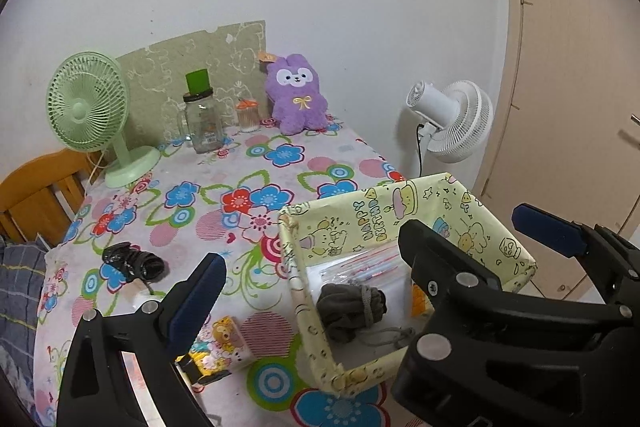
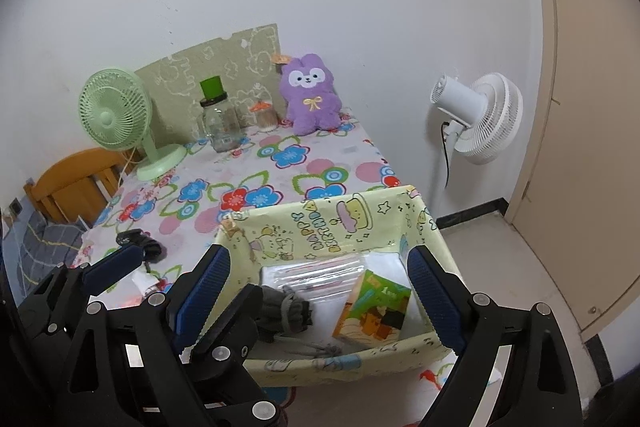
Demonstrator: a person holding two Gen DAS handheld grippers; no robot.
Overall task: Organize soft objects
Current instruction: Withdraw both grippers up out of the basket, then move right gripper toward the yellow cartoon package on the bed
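Crumpled grey pouch [image 2: 286, 311] – inside glossy paper box [image 2: 320, 227].

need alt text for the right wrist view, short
Open right gripper hovers over a yellow box on a floral tablecloth; the box holds a grey pouch, a small book and a clear bag. The left gripper, also open, sits at lower left. A purple plush, jar and green fan stand by the wall.

The right gripper [image 2: 320, 287] hangs wide open over the yellow box [image 2: 344, 223], where a grey pouch [image 2: 290, 309] lies near a colourful booklet [image 2: 376, 311].
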